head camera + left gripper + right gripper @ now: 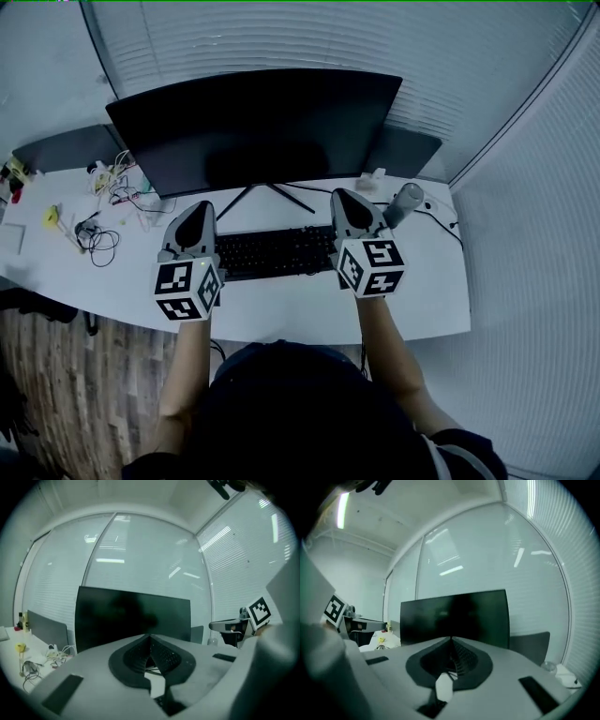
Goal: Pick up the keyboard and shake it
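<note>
Head view: long black keyboard [274, 251] lies flat on white desk [281, 314], just in front of wide black monitor [258, 122]. Left gripper [199, 217] & right gripper [349, 211] hover in front of monitor too, one per side. Both tongs pinched together, empty. Risk: unless opened first, they'd prob. shove keyboard toward monitor, no grip.

My head view is evenly lit, cool and a little dim. The blinds [281, 37] look pale, the monitor [262, 122] is dark without glare, and it throws a soft shadow on the white desk [281, 314]. Both gripper views are fisheye, with black corners and bowed walls. Bright strips [110, 560] glare on the glass. The near parts of my left gripper [151, 639] and right gripper [451, 641] are blurred.
</note>
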Demonstrator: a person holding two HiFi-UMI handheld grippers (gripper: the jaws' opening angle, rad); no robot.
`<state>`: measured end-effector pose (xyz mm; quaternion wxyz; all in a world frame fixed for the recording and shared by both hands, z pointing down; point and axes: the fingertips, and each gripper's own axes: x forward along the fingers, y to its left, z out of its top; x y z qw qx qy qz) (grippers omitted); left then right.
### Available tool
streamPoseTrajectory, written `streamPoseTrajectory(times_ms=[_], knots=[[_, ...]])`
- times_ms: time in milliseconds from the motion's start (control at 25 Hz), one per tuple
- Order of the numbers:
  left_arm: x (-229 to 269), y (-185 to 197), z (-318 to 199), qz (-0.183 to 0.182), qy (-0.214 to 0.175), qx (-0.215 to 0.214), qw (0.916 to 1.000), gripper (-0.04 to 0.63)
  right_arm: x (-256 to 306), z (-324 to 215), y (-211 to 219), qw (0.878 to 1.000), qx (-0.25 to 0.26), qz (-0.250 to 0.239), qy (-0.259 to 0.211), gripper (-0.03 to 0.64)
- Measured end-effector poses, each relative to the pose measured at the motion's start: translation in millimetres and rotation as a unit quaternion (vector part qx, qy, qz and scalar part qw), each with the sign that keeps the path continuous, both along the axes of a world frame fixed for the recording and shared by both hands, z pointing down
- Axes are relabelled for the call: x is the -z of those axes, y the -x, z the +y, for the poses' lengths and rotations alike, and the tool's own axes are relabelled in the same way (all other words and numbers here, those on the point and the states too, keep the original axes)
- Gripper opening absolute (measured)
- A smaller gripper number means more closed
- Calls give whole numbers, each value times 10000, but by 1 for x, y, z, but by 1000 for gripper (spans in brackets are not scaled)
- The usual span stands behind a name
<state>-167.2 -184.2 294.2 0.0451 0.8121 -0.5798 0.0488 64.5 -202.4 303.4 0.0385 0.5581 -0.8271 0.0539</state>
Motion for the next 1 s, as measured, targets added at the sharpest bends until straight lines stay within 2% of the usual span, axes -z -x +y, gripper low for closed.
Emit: streamPoseTrajectory(times_ms=[200,400,1000], knots=[[81,-21,19,27,-759,-144,9970,25,82,24,7,9951,37,118,-986,29],[132,-32,32,10,-1275,-189,9917,25,137,40,7,9872,-17,200,-1581,29],[109,-20,35,174,-1115,-81,9936,25,119,41,26,9910,163,170,-1320,26]])
